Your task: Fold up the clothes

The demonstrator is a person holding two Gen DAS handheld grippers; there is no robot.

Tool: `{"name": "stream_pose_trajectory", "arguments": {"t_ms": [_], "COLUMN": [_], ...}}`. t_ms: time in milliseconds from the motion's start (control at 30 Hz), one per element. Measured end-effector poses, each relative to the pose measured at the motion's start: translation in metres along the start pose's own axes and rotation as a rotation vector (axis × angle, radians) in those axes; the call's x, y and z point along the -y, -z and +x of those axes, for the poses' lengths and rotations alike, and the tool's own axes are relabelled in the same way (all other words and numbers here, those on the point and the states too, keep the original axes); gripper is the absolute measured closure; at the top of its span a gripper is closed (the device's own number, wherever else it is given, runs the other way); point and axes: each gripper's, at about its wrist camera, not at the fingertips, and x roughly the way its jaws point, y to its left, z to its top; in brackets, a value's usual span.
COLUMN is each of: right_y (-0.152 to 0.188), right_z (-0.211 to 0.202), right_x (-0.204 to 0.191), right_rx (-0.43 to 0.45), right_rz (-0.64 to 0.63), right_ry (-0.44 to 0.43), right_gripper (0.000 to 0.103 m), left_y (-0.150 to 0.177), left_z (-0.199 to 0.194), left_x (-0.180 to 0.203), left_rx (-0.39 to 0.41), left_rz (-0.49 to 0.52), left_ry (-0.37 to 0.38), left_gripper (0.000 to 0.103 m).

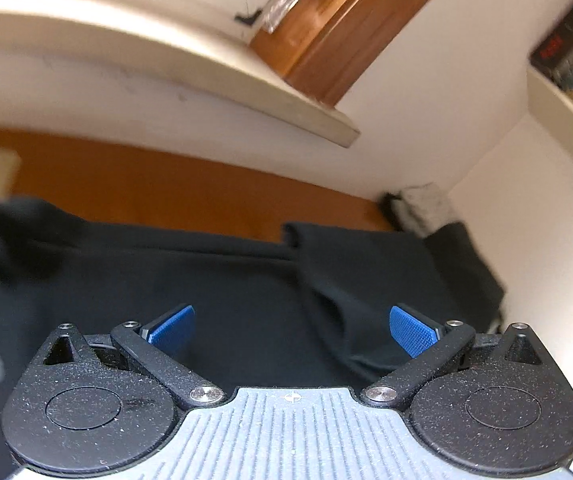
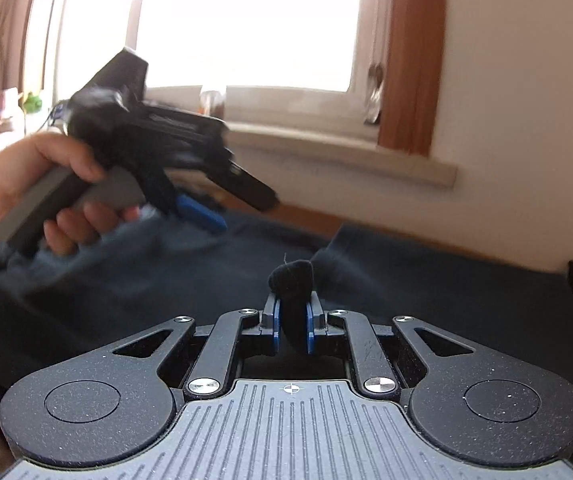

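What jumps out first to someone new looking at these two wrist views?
First, the dark navy fabric garment spread across the middle of both views, a bunched fold of it pinched in the right tool at centre. Next, at left in the right wrist view, a hand holds the left tool raised above the cloth, its blue pads wide apart and empty. Behind, a bright window over a pale stone windowsill.

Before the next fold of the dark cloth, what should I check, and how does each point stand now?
1. Right tool grips the dark cloth: ok, a bunch sits between its pads.
2. Left tool is free: ok, open and empty.
3. Left tool is above the cloth: ok.
4. Cloth lies flat: not ok, one flap is folded over.
5. Pile by the wall is clear of the cloth: cannot tell.
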Motion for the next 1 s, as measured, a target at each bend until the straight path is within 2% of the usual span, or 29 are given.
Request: {"name": "stream_pose_trajectory", "arguments": {"t_ms": [200, 267, 367, 433, 467, 500, 567, 600, 633, 667, 800, 1000], "right_y": [-0.002, -0.002, -0.003, -0.003, -0.003, -0.003, -0.004, -0.005, -0.007, -0.008, -0.021, -0.058], "right_z": [-0.016, -0.021, -0.027, -0.029, -0.029, -0.029, -0.029, -0.03, -0.03, -0.031, -0.033, -0.027], "right_x": [0.009, 0.012, 0.016, 0.015, 0.014, 0.013, 0.011, 0.009, 0.008, 0.007, -0.003, -0.05], "right_rx": [0.08, 0.103, 0.126, 0.134, 0.137, 0.14, 0.145, 0.151, 0.156, 0.16, 0.187, 0.24], "right_rz": [0.048, 0.065, 0.091, 0.087, 0.082, 0.079, 0.079, 0.078, 0.078, 0.078, 0.071, 0.045], "right_ry": [0.036, 0.044, 0.04, 0.039, 0.04, 0.041, 0.034, 0.033, 0.031, 0.028, 0.002, -0.094], "right_gripper": [0.09, 0.09, 0.09, 0.09, 0.09, 0.09, 0.09, 0.09, 0.09, 0.09, 0.09, 0.09], "left_y": [-0.003, -0.002, 0.0, -0.003, -0.005, -0.007, -0.012, -0.014, -0.015, -0.017, -0.03, -0.041], "left_z": [0.044, 0.057, 0.071, 0.078, 0.08, 0.081, 0.085, 0.087, 0.086, 0.085, 0.054, -0.053], "left_x": [0.006, 0.006, 0.006, 0.006, 0.005, 0.003, 0.001, 0.0, -0.001, -0.001, 0.016, 0.01], "left_rx": [-0.058, -0.072, -0.063, -0.046, -0.034, -0.027, -0.029, -0.033, -0.031, -0.028, 0.014, 0.094], "left_rz": [-0.186, -0.24, -0.264, -0.246, -0.244, -0.245, -0.24, -0.236, -0.235, -0.231, -0.108, 0.021], "left_ry": [0.146, 0.176, 0.223, 0.208, 0.191, 0.179, 0.174, 0.178, 0.179, 0.182, 0.192, 0.103], "left_gripper": [0.0, 0.004, 0.009, 0.024, 0.042, 0.051, 0.055, 0.073, 0.082, 0.096, 0.097, 0.097]}}
